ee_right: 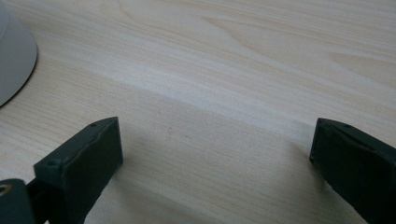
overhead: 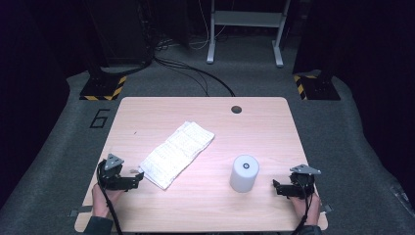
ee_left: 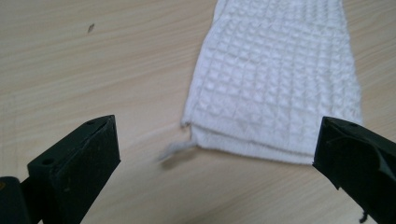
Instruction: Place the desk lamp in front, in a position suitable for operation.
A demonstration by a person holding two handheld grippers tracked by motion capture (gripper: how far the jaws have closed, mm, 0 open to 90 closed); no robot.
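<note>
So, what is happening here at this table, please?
A person sits at a wooden table with a gripper in each hand. The left gripper is open and points at the near end of a folded white cloth; its jaws stand wide on either side of that end, not yet touching it. The right gripper is also open and empty, over bare wood just right of an upright white cylinder. Nothing is held at this moment.
</note>
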